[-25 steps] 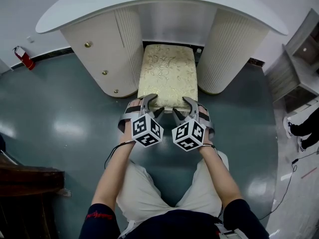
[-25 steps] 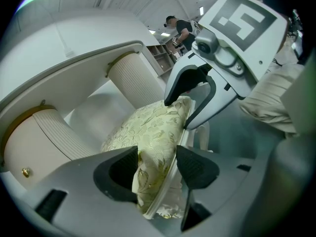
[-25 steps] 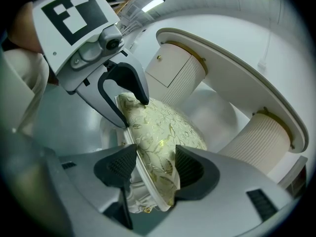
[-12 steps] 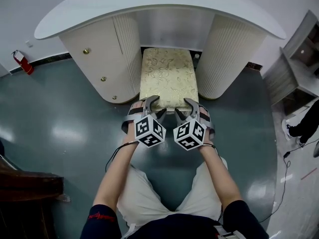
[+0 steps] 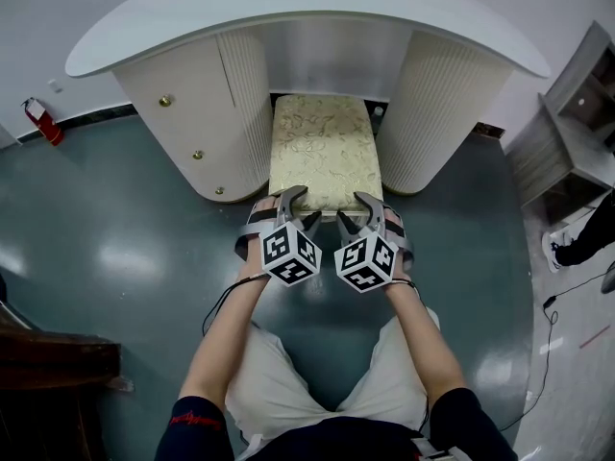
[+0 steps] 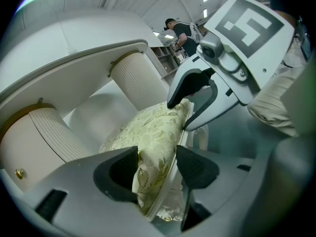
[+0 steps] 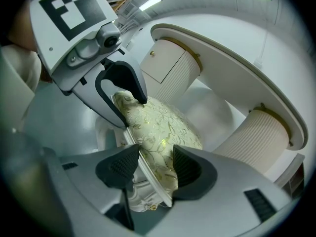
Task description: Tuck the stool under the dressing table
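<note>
The stool [image 5: 322, 152], with a gold floral cushion, stands between the two pedestals of the white dressing table [image 5: 288, 8], most of it under the top. My left gripper [image 5: 298, 207] clamps the left corner of its near edge, pads on cushion [image 6: 148, 127] and white frame rim. My right gripper [image 5: 354, 209] holds the right corner the same way. Its jaws have just been closing, with the cushion edge [image 7: 163, 127] between the pads. Each gripper view shows its own jaws, left [image 6: 157, 169] and right [image 7: 155, 167], astride that edge.
Left pedestal [image 5: 192, 113] with gold knobs and ribbed right pedestal [image 5: 447, 104] flank the stool closely. A red extinguisher [image 5: 40, 118] stands by the left wall. Grey shelving [image 5: 567, 142] and a floor cable [image 5: 567, 296] are on the right, dark wooden furniture [image 5: 48, 373] at lower left.
The head view has shifted slightly. Both grippers stay on the stool's near edge, and the stool shows no clear movement.
</note>
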`<action>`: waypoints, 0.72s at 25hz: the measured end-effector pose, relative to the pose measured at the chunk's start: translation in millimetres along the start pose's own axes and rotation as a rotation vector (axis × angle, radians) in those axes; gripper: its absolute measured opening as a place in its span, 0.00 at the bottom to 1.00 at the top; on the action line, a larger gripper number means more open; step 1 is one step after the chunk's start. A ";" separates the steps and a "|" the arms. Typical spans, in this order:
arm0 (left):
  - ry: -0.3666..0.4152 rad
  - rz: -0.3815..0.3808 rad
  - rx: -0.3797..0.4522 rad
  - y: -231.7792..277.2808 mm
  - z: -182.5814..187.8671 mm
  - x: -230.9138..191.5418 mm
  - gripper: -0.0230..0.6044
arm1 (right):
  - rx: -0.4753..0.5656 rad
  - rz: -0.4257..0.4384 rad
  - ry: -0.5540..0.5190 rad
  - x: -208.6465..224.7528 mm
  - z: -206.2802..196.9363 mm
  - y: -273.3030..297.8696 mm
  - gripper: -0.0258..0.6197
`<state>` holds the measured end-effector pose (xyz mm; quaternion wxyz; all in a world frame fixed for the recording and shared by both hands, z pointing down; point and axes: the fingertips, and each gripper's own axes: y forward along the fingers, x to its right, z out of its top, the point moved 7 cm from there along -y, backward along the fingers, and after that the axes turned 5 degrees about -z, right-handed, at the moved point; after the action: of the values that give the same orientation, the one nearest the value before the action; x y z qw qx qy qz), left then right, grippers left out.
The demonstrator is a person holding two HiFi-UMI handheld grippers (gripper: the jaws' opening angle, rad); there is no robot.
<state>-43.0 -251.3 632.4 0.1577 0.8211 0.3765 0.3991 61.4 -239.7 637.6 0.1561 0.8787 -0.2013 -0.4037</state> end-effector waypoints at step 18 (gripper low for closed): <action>0.010 0.032 -0.027 1.1 -4.5 -5.9 0.44 | 0.030 -0.020 -0.008 -6.2 4.6 6.4 0.36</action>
<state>-48.3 -256.7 632.7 0.1606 0.8229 0.3585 0.4106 52.8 -242.8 641.5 0.1384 0.8813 -0.1992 -0.4056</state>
